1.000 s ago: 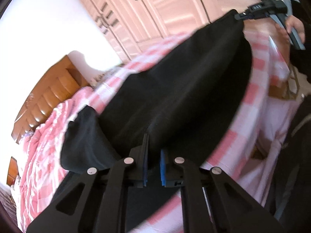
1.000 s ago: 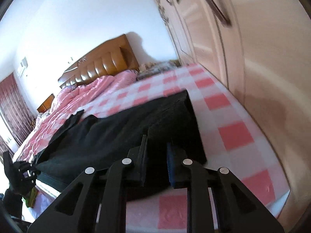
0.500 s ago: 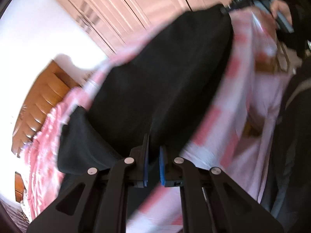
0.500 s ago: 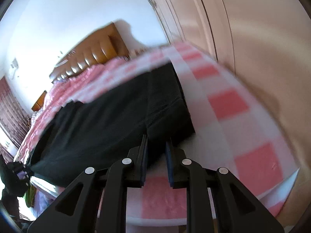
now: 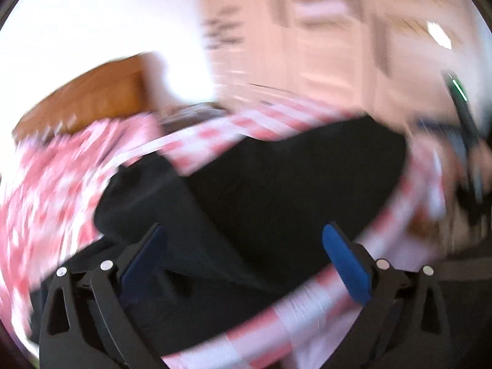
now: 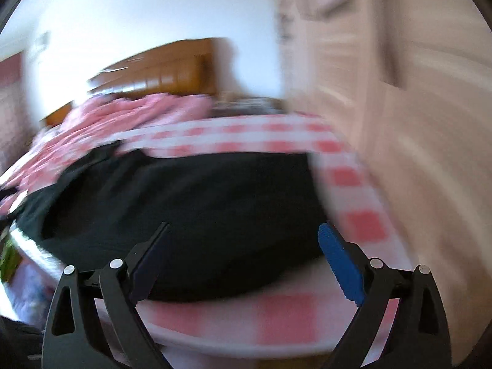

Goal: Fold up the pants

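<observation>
The left gripper (image 5: 243, 243) is seen with its fingers (image 5: 346, 261) spread wide, the jaws having just been opening; nothing is pinched, and the black pants (image 5: 276, 190) lie just beyond and between the fingertips, flat on the bed (image 5: 255, 332); the right gripper (image 6: 243, 240) is likewise spread, its jaws just opened too, with the pants (image 6: 184, 209) ahead of its fingers (image 6: 338, 258) and untouched by the pads. Both views are blurred. A fold appears to have been laid down and let go; a fresh grasp on an edge of the cloth is probably called for next. Farther out, a wooden headboard (image 6: 163, 70) and a wardrobe (image 5: 353, 30) are seen.
</observation>
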Action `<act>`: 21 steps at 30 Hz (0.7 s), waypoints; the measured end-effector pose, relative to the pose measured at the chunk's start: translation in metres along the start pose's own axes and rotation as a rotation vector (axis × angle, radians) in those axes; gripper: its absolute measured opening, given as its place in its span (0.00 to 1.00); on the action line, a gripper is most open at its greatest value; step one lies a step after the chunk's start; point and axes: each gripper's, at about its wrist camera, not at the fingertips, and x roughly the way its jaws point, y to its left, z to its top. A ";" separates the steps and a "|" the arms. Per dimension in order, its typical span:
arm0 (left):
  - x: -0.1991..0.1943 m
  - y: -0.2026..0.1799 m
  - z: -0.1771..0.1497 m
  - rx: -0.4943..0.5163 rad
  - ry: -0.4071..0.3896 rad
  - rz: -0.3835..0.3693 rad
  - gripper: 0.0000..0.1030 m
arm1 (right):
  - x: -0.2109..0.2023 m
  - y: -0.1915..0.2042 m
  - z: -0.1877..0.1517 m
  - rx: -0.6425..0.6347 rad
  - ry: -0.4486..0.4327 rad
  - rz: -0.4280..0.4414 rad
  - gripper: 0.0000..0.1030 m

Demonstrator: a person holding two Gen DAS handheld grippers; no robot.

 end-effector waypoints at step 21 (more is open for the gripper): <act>0.323 0.145 0.113 -0.309 0.536 0.330 0.79 | 0.188 0.134 0.059 -0.161 0.238 0.237 0.90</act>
